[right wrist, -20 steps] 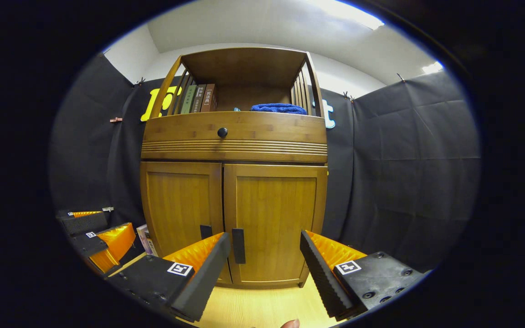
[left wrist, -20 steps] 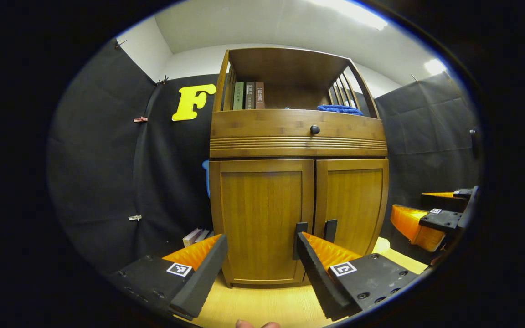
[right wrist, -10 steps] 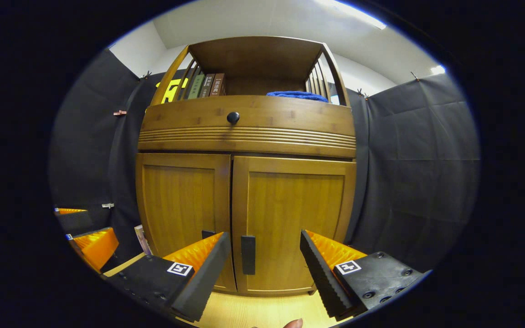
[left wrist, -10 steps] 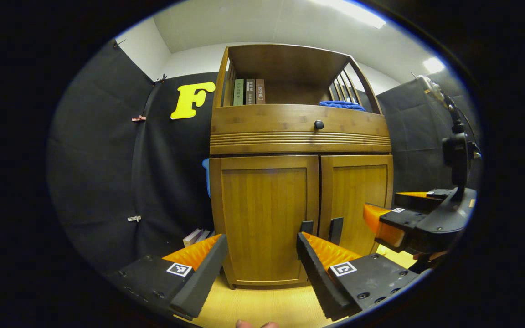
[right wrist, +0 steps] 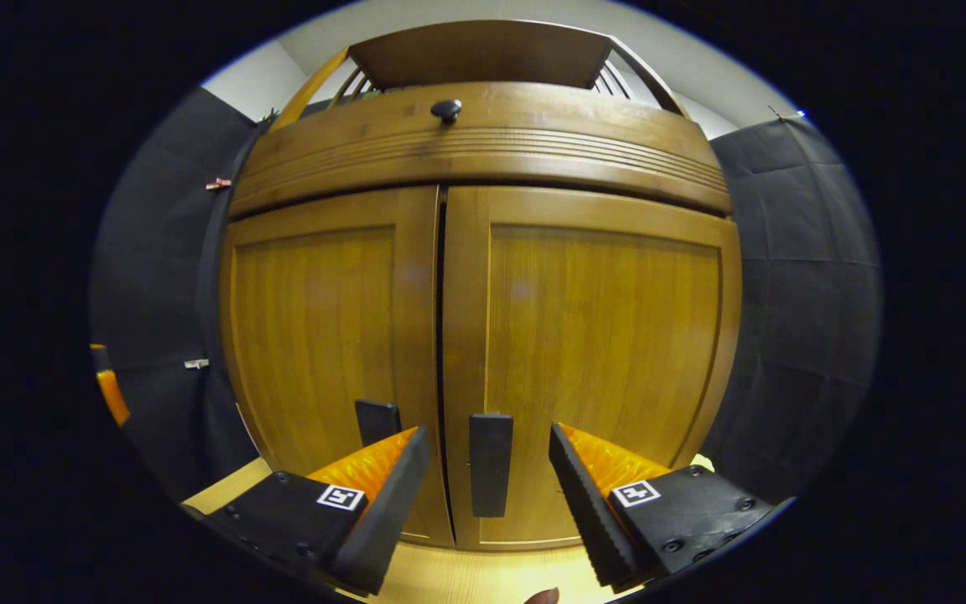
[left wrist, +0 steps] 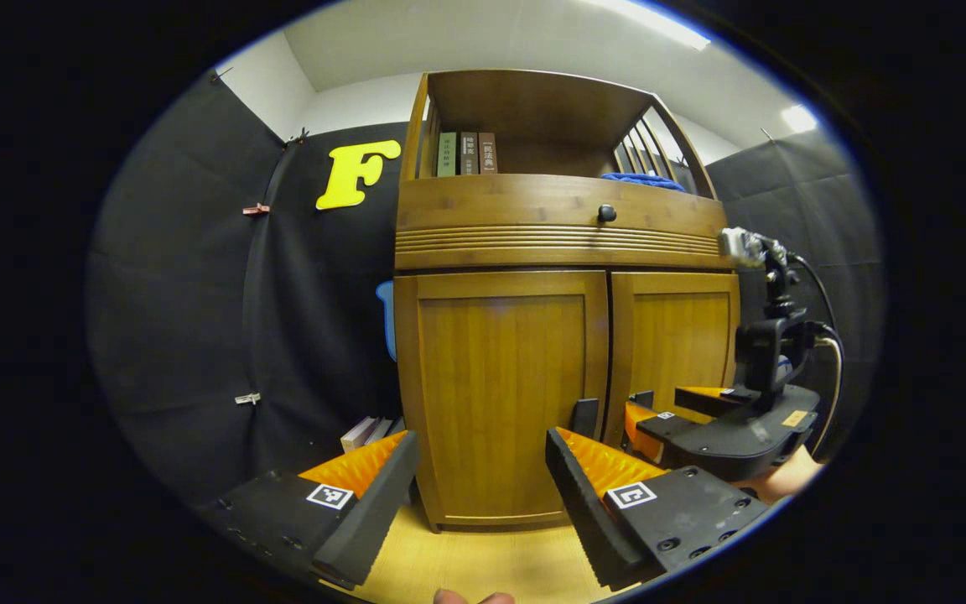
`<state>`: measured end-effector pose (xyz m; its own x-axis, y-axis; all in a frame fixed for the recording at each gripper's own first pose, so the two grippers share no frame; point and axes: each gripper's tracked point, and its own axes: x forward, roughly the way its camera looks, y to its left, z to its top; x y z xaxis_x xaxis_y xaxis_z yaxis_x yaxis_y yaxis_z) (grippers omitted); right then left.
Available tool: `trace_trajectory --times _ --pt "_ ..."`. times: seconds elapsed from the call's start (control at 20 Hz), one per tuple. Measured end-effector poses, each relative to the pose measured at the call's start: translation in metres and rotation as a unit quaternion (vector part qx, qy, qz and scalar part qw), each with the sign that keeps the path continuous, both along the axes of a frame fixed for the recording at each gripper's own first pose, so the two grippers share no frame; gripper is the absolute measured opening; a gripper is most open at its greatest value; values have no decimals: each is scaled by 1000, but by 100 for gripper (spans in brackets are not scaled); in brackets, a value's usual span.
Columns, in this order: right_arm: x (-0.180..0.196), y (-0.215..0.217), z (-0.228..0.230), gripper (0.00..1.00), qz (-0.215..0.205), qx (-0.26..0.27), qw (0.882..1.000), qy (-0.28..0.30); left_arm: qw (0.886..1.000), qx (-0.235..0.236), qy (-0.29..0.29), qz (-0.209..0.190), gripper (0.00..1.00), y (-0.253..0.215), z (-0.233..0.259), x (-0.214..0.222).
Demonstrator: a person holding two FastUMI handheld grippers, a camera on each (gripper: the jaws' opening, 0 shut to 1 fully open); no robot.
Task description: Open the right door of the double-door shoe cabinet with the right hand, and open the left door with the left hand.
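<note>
Shoe cabinet (left wrist: 563, 335): both doors closed, books (left wrist: 466, 153) and blue cloth (left wrist: 642, 179) on your top shelf; right gripper (right wrist: 487, 470) wide around right handle (right wrist: 490, 464), left gripper (left wrist: 481, 482) wide.

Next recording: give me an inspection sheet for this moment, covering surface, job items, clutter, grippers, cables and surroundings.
Surface: pale wood floor under the cabinet.
Job's things: right door and left door both closed; right door handle framed between the fingers, untouched.
Clutter: books and blue cloth on the top shelf; more books on the floor by the cabinet.
Grippers: right gripper open at the handle; left gripper open, short of its door.
Cables: black cable on the right gripper's mount.
Surroundings: black cloth wall.
</note>
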<state>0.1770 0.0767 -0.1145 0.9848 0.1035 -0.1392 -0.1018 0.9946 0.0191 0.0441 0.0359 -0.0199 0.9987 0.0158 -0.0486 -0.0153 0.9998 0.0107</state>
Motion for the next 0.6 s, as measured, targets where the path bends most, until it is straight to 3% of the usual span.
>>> trace_trajectory --times 0.1,0.15,0.2,0.35,0.5,0.6 --pt "15 1 -17 88 -5 3 1000 18 1000 -2 0 5 94 5 0 -1" --pt "19 0 -23 70 -7 9 1000 25 1000 -3 2 7 94 8 -2 -2" --pt "22 -4 -29 72 -16 18 999 34 1000 -1 3 10 94 11 -2 -3" --pt "29 -6 -36 41 -26 51 998 40 1000 15 3 19 94 18 -5 -8" --pt "33 -9 -36 35 -18 12 1000 22 1000 16 8 23 94 21 -7 -14" --pt "28 -6 -34 22 -7 16 999 28 1000 10 8 27 94 23 -6 -19"
